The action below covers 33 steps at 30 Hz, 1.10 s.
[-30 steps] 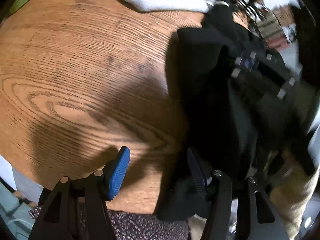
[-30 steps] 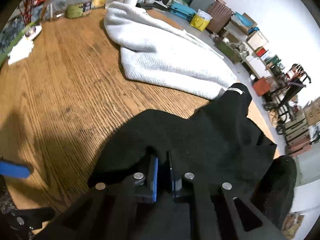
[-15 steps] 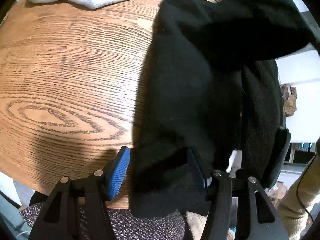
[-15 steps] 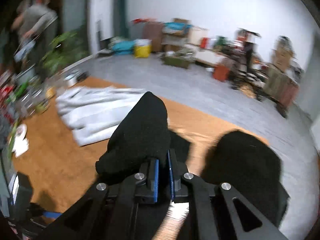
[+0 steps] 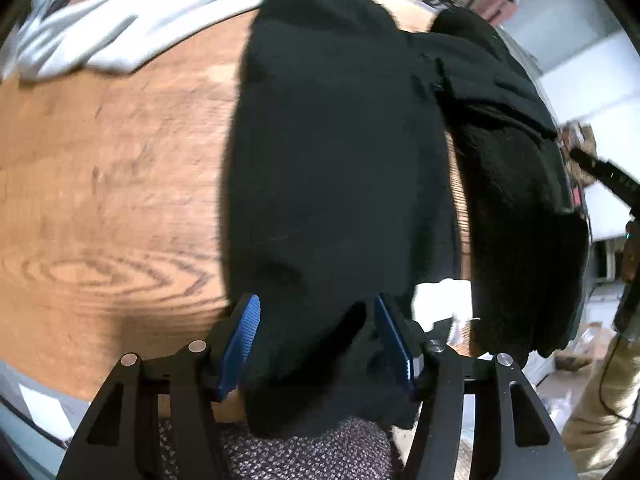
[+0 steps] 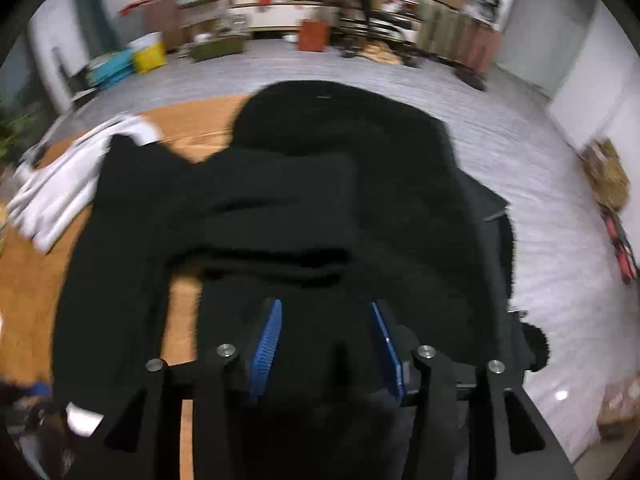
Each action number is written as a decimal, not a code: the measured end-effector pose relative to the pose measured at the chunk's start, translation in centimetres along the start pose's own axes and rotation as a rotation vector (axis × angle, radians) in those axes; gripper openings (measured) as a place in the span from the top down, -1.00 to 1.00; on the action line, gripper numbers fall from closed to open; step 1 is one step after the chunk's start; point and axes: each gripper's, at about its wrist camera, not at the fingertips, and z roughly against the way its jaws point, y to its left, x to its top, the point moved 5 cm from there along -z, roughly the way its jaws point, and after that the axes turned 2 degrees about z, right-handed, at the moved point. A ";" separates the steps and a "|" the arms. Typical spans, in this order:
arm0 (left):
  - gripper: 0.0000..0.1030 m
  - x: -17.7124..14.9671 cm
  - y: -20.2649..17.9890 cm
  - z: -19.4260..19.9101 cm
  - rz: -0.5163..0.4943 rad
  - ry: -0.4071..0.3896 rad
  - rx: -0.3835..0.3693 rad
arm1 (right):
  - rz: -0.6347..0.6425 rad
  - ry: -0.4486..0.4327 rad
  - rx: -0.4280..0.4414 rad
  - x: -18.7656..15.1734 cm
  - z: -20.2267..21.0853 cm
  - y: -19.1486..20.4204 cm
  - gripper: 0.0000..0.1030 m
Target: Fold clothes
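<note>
1. Black garment (image 5: 332, 168) lies on the wooden table (image 5: 104, 184), its right part draped over the table's right edge; its near hem hangs past the near edge.
2. Bare wood left of the garment; a white cloth (image 5: 120, 36) sits beyond the garment at the far-left edge.
3. Left hand-held gripper (image 5: 316, 340): jaws wide, straddling the garment's near hem; the fabric fills the gap, but whether the pads press on it cannot be told.
4. Right hand-held gripper (image 6: 326, 344): jaws opening, black fabric between and beneath them, pads not pinching it.
5. In the right wrist view the garment (image 6: 320, 200) is bunched in folds ahead of the gripper, grey floor (image 6: 520, 140) beyond.
6. White tag (image 6: 82, 418) on the garment; no readable writing.
</note>
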 end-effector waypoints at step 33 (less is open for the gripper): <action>-0.17 6.0 -6.2 -3.4 -0.036 -0.026 0.014 | -0.183 0.123 0.376 2.9 -13.4 12.4 0.54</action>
